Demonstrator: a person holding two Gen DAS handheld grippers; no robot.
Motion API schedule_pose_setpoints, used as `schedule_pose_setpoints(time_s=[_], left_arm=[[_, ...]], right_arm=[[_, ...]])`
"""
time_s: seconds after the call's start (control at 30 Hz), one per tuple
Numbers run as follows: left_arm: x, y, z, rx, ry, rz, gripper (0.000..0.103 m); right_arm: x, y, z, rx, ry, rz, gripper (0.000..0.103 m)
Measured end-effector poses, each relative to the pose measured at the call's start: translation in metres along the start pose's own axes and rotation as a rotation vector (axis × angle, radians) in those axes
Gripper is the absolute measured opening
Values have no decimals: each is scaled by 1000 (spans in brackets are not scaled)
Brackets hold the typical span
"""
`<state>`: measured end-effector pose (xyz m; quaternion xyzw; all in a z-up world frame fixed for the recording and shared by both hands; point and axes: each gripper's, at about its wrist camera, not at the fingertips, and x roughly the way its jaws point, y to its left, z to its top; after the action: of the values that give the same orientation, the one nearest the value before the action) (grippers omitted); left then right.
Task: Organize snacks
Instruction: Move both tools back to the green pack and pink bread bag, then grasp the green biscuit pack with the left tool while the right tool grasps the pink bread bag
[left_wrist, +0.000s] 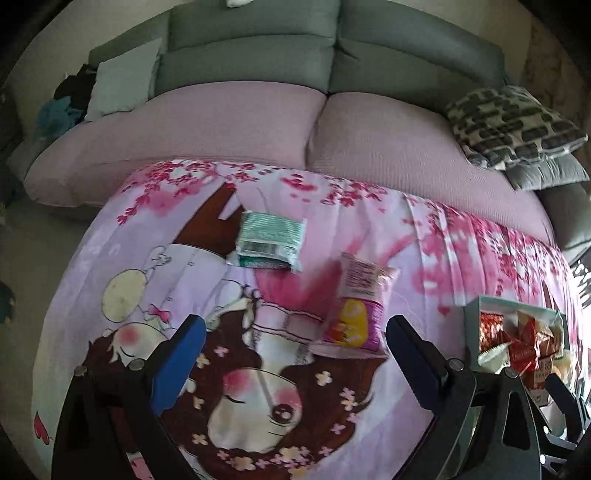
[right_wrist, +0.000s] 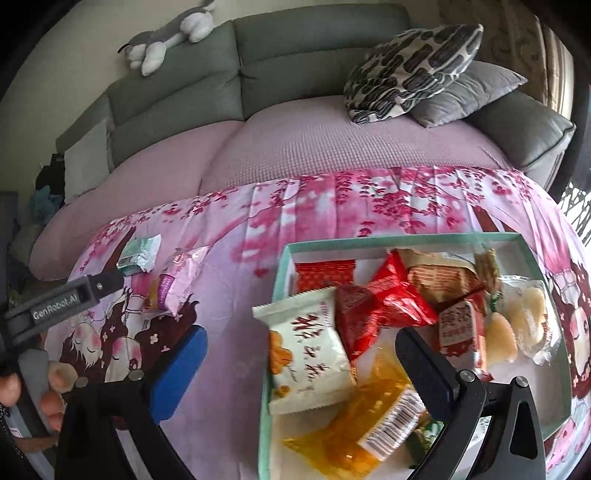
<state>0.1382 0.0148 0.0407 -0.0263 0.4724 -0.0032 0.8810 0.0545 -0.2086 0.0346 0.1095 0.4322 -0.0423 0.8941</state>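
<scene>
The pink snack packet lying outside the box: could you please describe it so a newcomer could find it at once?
Start at the cartoon-print blanket in front of the sofa. Left of the teal box of snacks, two packets lie loose. The pink snack packet is the one nearer the box, with a yellow picture on it; its neighbour, the green striped packet, is flatter.

"GenRobot.AI" stands in pale letters on the grey bar of the left gripper (right_wrist: 62, 301). Large dark brush-style Chinese characters cross the white snack packet (right_wrist: 308, 349), and white Chinese characters mark the small red carton (right_wrist: 461, 328); neither can be made out. The orange wrapper (right_wrist: 369, 432) carries a barcode label.
</scene>
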Motion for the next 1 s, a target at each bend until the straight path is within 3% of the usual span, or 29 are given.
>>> schedule_pose_setpoints(time_s=[0.27, 0.57, 0.87, 0.97, 1.0], left_arm=[[17, 38, 19, -72, 43, -44, 98], [52, 54, 53, -19, 113, -95, 98], [97, 41, 74, 37, 212, -177, 98], [111, 33, 76, 63, 240, -177, 94], [114, 31, 76, 70, 244, -172, 86]], right_arm=[[17, 43, 18, -40, 14, 55, 103], [67, 101, 39, -70, 85, 107, 103], [123, 133, 42, -120, 178, 62, 103], [133, 136, 41, -126, 194, 47, 103], [137, 137, 40, -128, 199, 44, 103]])
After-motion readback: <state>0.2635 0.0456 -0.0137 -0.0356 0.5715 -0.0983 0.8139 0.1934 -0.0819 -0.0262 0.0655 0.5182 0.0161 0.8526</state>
